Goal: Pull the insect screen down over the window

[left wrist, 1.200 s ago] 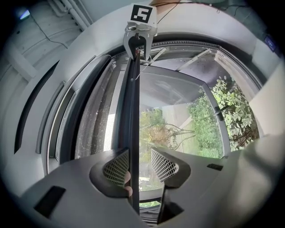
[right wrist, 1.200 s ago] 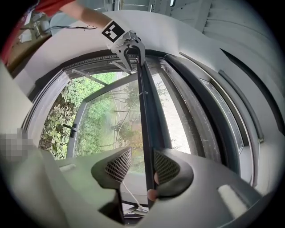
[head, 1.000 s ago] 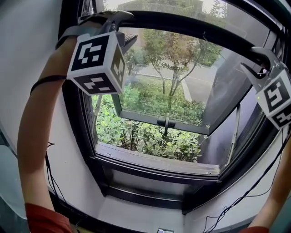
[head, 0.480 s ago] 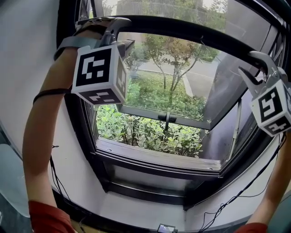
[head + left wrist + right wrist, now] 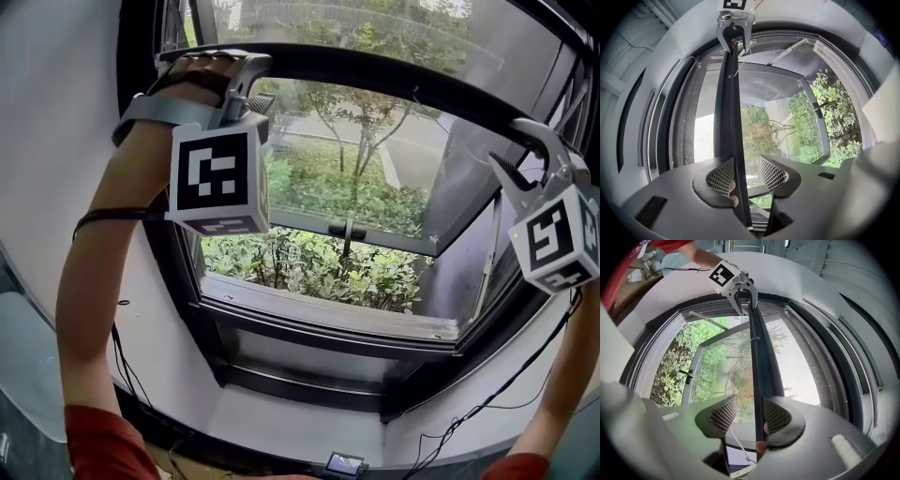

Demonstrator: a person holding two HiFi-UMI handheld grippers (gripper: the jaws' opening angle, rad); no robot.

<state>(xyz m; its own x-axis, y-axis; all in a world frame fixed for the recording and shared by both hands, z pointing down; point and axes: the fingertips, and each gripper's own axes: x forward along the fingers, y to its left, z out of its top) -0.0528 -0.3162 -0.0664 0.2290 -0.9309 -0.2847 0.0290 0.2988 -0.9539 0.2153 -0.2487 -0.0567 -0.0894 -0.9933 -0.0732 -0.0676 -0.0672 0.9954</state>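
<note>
Dark slim pull bar of insect screen (image 5: 394,82): high in window, well above grey sill (image 5: 328,319). Left gripper (image 5: 746,174), right gripper (image 5: 751,414): unclenched, bar between jaws, one pad bearing on it. Right jaws just widened. Lower both ends level, evenly.

Insect screen (image 5: 806,366): fine grey mesh, drawn only a short way down, covering just the top of the opening. Ends in a slim dark pull bar (image 5: 394,73) that spans the frame from side to side, high up. Below the bar, window (image 5: 319,323) uncovered: dark frame, glazed sash (image 5: 375,178) tilted outward at the bottom, black handle (image 5: 347,230) on its lower rail.
</note>
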